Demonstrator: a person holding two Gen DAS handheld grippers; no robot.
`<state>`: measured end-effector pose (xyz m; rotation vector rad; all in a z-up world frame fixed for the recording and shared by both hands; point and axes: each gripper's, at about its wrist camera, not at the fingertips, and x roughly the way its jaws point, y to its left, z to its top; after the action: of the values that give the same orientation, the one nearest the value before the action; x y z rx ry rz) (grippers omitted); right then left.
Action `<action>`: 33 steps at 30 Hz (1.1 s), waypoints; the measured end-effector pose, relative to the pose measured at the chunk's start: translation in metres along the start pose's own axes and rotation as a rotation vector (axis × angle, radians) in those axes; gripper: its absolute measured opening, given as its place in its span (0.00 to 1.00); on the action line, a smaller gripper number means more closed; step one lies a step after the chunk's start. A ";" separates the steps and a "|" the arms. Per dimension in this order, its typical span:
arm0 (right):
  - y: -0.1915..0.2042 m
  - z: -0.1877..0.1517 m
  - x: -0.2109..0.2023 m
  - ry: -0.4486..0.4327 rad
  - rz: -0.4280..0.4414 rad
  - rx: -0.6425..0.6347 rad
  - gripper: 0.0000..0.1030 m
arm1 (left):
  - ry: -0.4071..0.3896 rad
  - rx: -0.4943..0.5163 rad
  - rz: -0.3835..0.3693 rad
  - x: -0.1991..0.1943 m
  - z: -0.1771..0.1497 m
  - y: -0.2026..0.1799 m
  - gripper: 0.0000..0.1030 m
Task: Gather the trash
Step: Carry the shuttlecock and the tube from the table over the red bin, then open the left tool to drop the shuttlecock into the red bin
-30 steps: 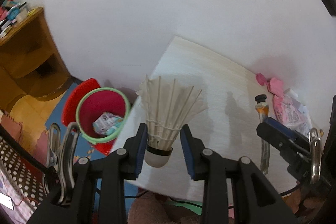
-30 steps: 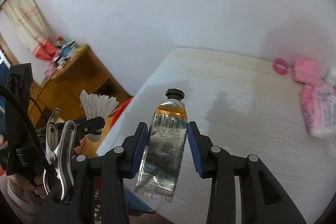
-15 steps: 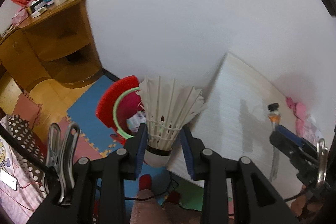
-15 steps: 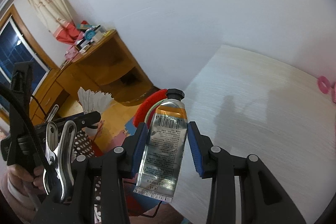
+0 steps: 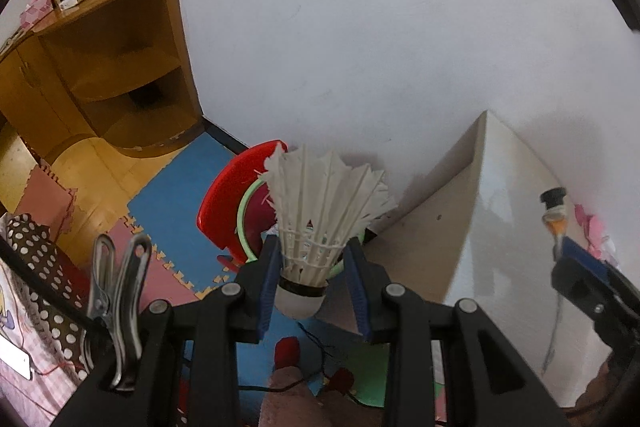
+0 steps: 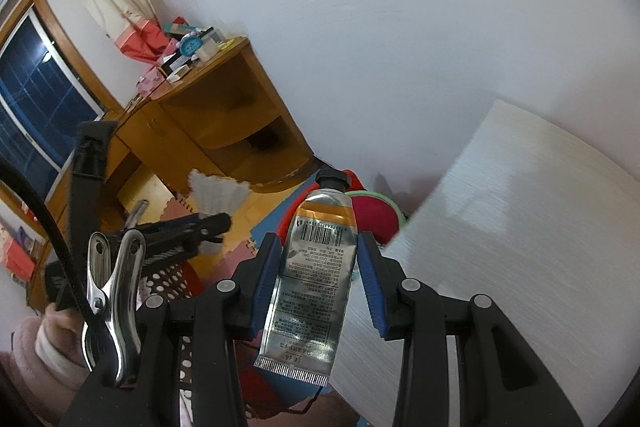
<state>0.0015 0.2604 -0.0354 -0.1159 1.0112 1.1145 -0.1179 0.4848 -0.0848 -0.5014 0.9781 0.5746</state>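
Left claw [image 5: 314,287] clamped on the shuttlecock [image 5: 320,227] at its cork, held above the floor just short of the red bin [image 5: 256,215]. Best carried squarely over the green rim before letting go, feathers being light and prone to drift. Right claw [image 6: 316,275] closed on the silver tube [image 6: 316,275], cap up, bin [image 6: 374,213] beyond. White surface [image 6: 520,227] at right; wooden cabinet [image 6: 224,115], foam mats, curtained window at left.

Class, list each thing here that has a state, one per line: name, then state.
White feathered shuttlecock: gripped upright by left gripper.
Silver squeeze tube with black cap: capped, gripped by right gripper.
Red bin with green rim: open, on floor.
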 end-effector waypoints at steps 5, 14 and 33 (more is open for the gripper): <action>0.020 0.010 0.023 0.010 0.001 -0.019 0.39 | 0.021 0.014 -0.036 0.029 0.007 0.015 0.33; 0.032 0.031 0.069 0.038 -0.041 -0.029 0.39 | 0.080 0.034 -0.089 0.086 0.025 0.034 0.33; 0.009 0.055 0.160 0.149 -0.114 0.047 0.39 | 0.220 0.081 -0.155 0.186 0.043 0.043 0.51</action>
<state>0.0391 0.4044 -0.1155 -0.2193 1.1489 0.9884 -0.0385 0.5850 -0.2330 -0.5708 1.1553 0.3443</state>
